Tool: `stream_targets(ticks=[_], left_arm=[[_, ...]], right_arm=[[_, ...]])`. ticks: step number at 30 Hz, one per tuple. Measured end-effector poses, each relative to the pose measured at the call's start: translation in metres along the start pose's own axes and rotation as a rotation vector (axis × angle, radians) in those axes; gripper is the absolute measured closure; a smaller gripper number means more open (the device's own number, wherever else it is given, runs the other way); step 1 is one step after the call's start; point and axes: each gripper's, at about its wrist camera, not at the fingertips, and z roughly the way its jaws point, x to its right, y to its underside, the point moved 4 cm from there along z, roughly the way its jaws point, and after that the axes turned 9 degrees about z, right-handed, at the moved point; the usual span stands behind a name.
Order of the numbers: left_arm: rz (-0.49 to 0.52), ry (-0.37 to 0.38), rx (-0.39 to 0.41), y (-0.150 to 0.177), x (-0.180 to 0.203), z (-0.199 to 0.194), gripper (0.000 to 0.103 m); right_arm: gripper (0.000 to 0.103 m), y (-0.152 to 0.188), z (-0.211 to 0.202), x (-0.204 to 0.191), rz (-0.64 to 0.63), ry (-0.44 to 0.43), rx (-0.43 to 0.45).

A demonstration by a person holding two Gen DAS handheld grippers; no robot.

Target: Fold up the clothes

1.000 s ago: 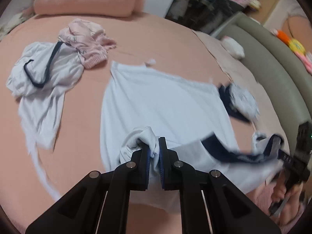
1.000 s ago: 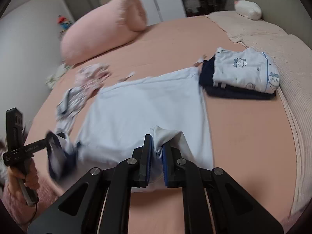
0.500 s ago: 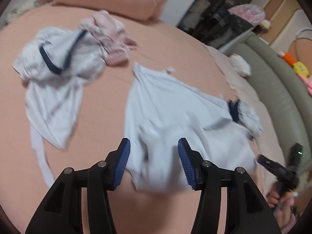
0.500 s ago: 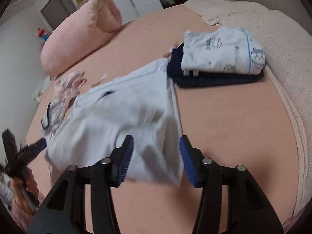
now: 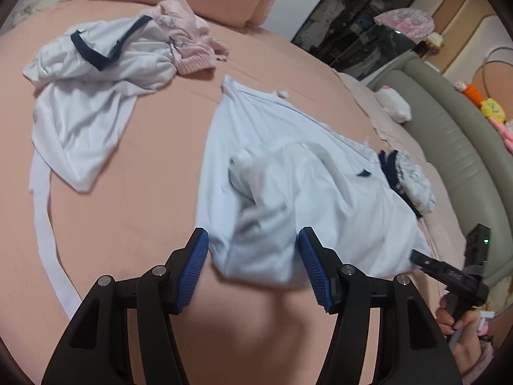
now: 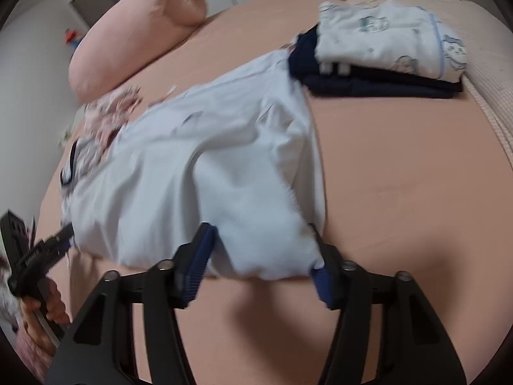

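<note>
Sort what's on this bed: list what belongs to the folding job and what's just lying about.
Folding job:
light blue shirt
white shirt with dark collar
pink garment
folded stack

Lying about:
pink bolster pillow
white plush toy

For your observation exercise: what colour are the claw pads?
Blue, ribbed pads; clearest in the left wrist view.

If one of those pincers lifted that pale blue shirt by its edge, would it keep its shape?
Probably not. The pale blue shirt lies in soft wrinkles and bunched folds, so it would likely droop. It looks thin, probably light. Pushed, it would likely crumple on the bed rather than slide.
</note>
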Motion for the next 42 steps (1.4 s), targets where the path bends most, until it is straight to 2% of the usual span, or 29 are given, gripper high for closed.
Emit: stream_targets(ticks=[1, 2, 3, 4, 5, 6, 11, 14, 17, 19, 20, 21, 22, 24, 27, 29, 31, 35, 39, 42], left_arm=[[0.037, -0.022, -0.010, -0.002, 0.004, 0.004, 0.046], [0.075, -0.050, -0.028, -0.006, 0.008, 0.009, 0.072], [0.113, -0.078, -0.045, -0.009, 0.011, 0.015, 0.083], [0.133, -0.099, -0.072, -0.014, 0.015, 0.021, 0.084], [0.140, -0.103, -0.085, -0.019, 0.019, 0.021, 0.085], [0.145, -0.100, -0.089, -0.024, 0.023, 0.019, 0.086], [0.118, -0.020, -0.122, -0.027, 0.031, -0.020, 0.087], [0.096, 0.020, -0.216, -0.007, 0.030, -0.047, 0.087], [0.079, 0.023, -0.318, 0.024, 0.024, -0.059, 0.086], [0.095, -0.021, -0.407, 0.049, 0.017, -0.050, 0.082], [0.087, -0.043, -0.442, 0.057, 0.012, -0.045, 0.077], [0.069, -0.065, -0.472, 0.064, 0.005, -0.039, 0.061], [0.054, -0.069, -0.464, 0.062, 0.002, -0.041, 0.057], [0.027, -0.058, -0.406, 0.049, 0.001, -0.052, 0.057], [0.089, -0.069, -0.259, 0.017, 0.009, -0.073, 0.056], [0.134, -0.047, -0.207, -0.005, 0.015, -0.069, 0.056], [0.159, -0.027, -0.199, -0.023, 0.020, -0.054, 0.056], [0.184, -0.022, -0.250, -0.020, 0.024, -0.036, 0.056], [0.207, -0.020, -0.307, -0.013, 0.027, -0.020, 0.057], [0.224, -0.019, -0.350, -0.008, 0.030, -0.008, 0.058]], right_arm=[[0.050, 0.003, 0.000, 0.001, -0.009, 0.000, 0.012], [0.050, 0.003, 0.002, 0.001, -0.011, 0.000, 0.018], [0.057, 0.002, 0.005, 0.001, -0.009, -0.002, 0.017], [0.064, 0.000, 0.008, 0.000, -0.014, -0.003, 0.007], [0.079, -0.003, 0.011, -0.003, -0.023, -0.008, -0.013], [0.084, -0.005, 0.012, -0.007, -0.029, -0.009, -0.024], [0.089, 0.000, -0.025, -0.027, -0.077, -0.030, -0.024], [0.089, 0.025, -0.053, -0.029, -0.080, -0.031, -0.053], [0.089, 0.059, -0.069, -0.022, -0.075, -0.021, -0.123], [0.084, 0.083, -0.068, -0.013, -0.075, 0.015, -0.187], [0.075, 0.094, -0.059, -0.006, -0.081, 0.062, -0.226], [0.069, 0.100, -0.055, -0.001, -0.070, 0.077, -0.249], [0.069, 0.102, -0.053, 0.004, -0.047, 0.070, -0.263], [0.069, 0.094, -0.063, 0.007, -0.015, 0.063, -0.251], [0.064, 0.074, -0.093, 0.004, -0.023, 0.077, -0.148], [0.064, 0.058, -0.107, -0.004, -0.066, 0.086, -0.071], [0.064, 0.041, -0.109, -0.016, -0.120, 0.117, -0.023], [0.064, 0.017, -0.074, -0.043, -0.133, 0.074, -0.054], [0.064, 0.032, -0.035, -0.057, -0.185, 0.122, -0.138], [0.065, 0.048, -0.031, -0.059, -0.205, 0.181, -0.147]])
